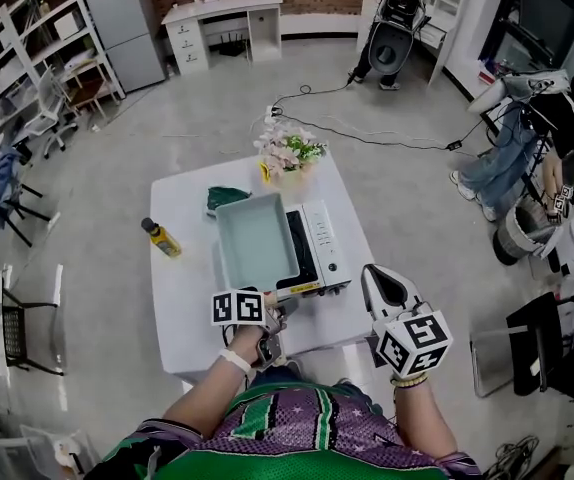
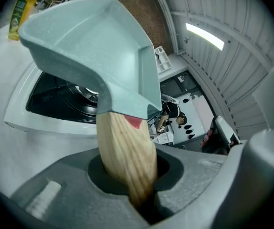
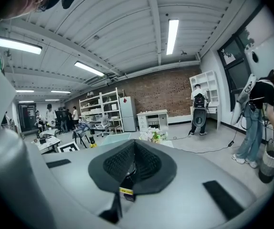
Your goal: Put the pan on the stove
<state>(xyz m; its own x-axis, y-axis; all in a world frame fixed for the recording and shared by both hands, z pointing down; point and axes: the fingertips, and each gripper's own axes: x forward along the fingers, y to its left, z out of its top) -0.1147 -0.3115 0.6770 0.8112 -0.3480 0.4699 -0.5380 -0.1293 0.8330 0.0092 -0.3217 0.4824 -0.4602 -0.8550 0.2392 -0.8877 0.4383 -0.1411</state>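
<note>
The white bench point(image 1: 182, 298) has bare room on its left half, where only a yellow bottle point(image 1: 161, 238) lies well apart from the stove point(image 1: 324, 236). Flowers point(image 1: 289, 152) crowd the far edge, and a dark green item point(image 1: 225, 198) sits just beyond the pan's far corner. The square teal pan point(image 1: 257, 240) is over the stove's black cooking top and covers most of it, leaving the white strip on the right uncovered. From the left gripper view its base seems to hang slightly above the burner, though contact cannot be ruled out. The left tool point(image 1: 279, 315) reaches in from the near edge, angled downward, its jaws clamped on the pan's pale wooden handle point(image 2: 125, 151). The right tool point(image 1: 377, 280) hovers off the near right corner, pointing roughly level, jaws closed with nothing between them. The bottle's green label point(image 2: 18, 8) is too small to read. Each tool's cube bears black-and-white square markers.
</note>
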